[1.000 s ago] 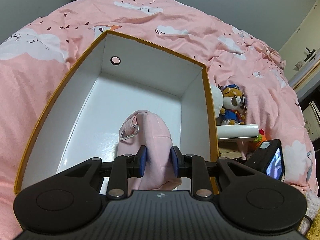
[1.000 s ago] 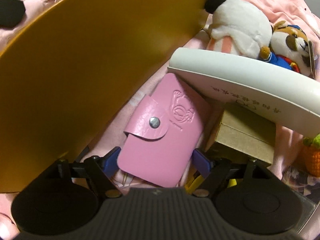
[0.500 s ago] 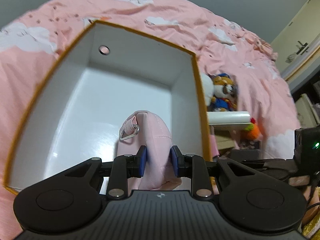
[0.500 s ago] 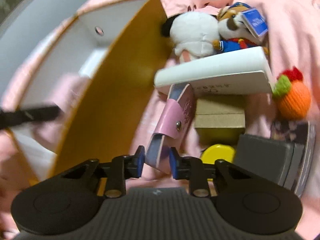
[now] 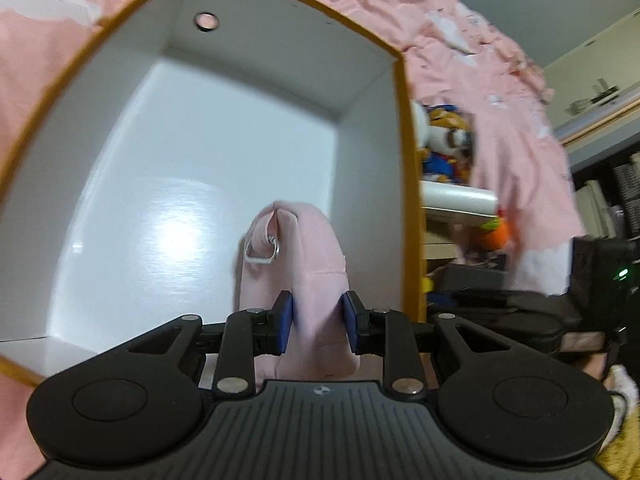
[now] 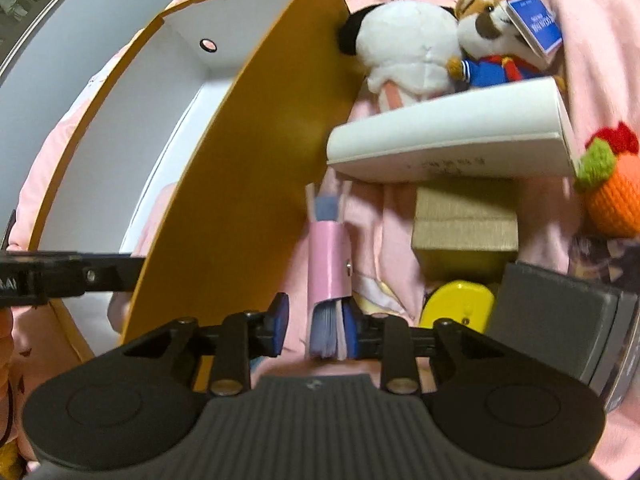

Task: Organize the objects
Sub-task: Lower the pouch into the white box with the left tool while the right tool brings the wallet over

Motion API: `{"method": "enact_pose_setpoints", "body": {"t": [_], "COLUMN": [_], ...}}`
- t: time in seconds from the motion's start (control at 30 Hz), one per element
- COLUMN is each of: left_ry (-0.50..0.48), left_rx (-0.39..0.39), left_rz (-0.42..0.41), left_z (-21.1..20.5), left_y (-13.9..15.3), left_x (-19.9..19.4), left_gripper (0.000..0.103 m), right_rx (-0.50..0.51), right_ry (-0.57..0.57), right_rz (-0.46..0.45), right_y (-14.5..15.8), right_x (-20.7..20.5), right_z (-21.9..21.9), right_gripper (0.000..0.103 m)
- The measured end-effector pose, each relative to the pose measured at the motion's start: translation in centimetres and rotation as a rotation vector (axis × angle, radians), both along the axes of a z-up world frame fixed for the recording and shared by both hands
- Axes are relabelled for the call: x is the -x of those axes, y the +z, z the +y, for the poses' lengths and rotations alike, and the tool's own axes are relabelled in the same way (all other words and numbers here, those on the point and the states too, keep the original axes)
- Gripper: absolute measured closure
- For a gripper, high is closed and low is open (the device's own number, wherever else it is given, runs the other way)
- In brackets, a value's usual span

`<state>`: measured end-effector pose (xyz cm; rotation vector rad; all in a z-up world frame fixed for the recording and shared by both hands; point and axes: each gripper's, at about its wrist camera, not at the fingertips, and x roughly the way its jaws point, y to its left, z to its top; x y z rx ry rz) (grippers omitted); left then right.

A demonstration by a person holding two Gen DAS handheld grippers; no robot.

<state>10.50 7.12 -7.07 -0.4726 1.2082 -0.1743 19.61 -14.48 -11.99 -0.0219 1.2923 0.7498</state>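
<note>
Pink pouch (image 5: pixel 304 264) upright inside orange box (image 5: pixel 408 200).

Matte black left gripper (image 5: pixel 315 322) and right gripper (image 6: pixel 313 325) bodies were recorded: ribbed central housing, round side discs, silver screws, blue finger pads (image 5: pixel 285 316).

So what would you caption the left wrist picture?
Left gripper holding a pink pouch inside the orange box.
</note>
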Motion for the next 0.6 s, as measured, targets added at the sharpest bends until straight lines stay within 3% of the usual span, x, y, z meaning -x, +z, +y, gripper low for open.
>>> {"method": "enact_pose_setpoints", "body": {"t": [0.13,0.23,0.37,0.47,0.6], "left_ry": [0.007,0.004,0.001,0.006,0.019], "left_rx": [-0.031,-0.052,-0.07,-0.042,-0.071], "left_rz": [0.007,0.001,-0.02,-0.042,-0.082], "left_z": [0.5,0.8,1.6,2.6,3.2], "left_y": [0.2,0.4,1.1,2.0,3.5], "left_x": [0.0,0.2,0.4,0.7,1.1], "left_gripper": [0.072,0.074,0.076,0.076,0.076], "right_rx": [0.001,0.006,-0.042,-0.09,-0.185], "right_ry": [-0.018,-0.038,-0.089,-0.151,-0.184], "right_rz": [0.005,0.018,0.051,0.005,-0.11], "right_y": [-0.2,-0.6,0.2,3.2,8.8], "right_x": [0.0,0.4,0.9,2.1,3.8], "right_z": [0.1,0.1,-1.1,-2.7,-4.1], "right_gripper": [0.072,0.082,0.084,0.084,0.084]}}
